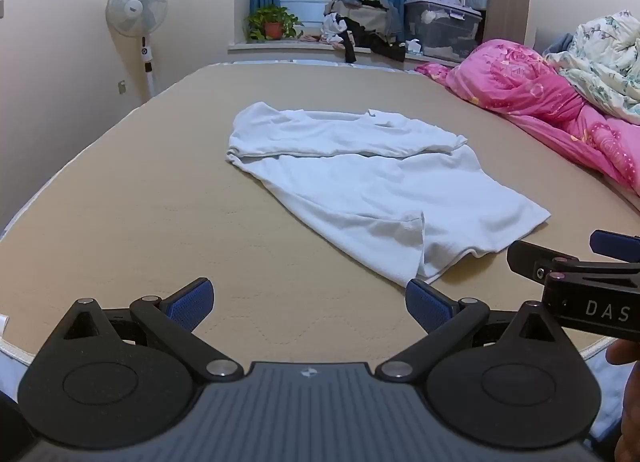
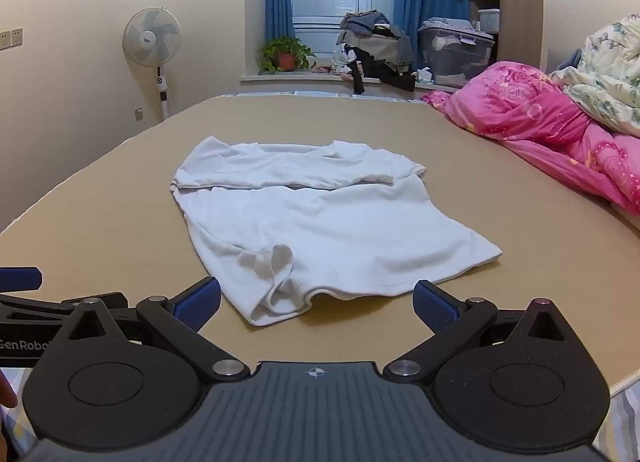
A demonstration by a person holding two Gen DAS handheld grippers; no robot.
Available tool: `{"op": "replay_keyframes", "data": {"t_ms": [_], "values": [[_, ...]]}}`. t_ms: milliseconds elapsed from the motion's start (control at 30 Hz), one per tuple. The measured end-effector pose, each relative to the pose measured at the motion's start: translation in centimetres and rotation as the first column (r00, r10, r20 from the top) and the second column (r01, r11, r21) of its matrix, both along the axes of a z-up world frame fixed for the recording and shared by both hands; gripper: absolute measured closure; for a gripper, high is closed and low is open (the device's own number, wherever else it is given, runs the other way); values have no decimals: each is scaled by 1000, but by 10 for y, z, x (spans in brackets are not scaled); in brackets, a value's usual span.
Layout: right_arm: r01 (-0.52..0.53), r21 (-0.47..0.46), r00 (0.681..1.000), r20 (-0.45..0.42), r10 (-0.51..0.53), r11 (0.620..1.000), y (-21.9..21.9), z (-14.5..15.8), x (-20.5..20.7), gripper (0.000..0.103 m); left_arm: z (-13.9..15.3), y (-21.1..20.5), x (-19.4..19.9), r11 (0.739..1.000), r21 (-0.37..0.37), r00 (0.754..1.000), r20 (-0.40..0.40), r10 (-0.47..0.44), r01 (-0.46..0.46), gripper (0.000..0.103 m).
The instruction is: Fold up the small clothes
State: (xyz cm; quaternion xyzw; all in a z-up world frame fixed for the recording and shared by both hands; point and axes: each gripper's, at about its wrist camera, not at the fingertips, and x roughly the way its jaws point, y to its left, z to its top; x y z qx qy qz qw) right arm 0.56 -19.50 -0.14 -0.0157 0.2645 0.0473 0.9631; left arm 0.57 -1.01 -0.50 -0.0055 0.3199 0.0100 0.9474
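A white T-shirt [image 1: 372, 186] lies flat on the tan mattress [image 1: 140, 214], its upper part with the sleeves folded over toward me. In the right wrist view the same white T-shirt [image 2: 320, 222] has a rumpled hem corner nearest me. My left gripper [image 1: 308, 306] hovers open just short of the shirt's near hem, nothing between its blue pads [image 1: 192, 304]. My right gripper [image 2: 316, 306] is open too, its jaws straddling the hem corner from above without touching it. The right gripper also shows at the right edge of the left wrist view.
A pink quilt [image 1: 540, 102] and a floral duvet [image 1: 604, 58] are heaped along the right side of the bed. A standing fan [image 1: 138, 18] is by the left wall. The far windowsill holds a potted plant [image 1: 272, 24], a clothes pile [image 1: 360, 18] and a storage box [image 1: 440, 28].
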Motion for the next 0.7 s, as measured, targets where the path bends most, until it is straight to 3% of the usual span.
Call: {"op": "replay_keyframes", "data": {"t_ms": [700], "values": [[2,1,1000,-3,-2,1000,0,2,-2,1,0,0,0,1000,-1,1000,0,0,0,1]]}}
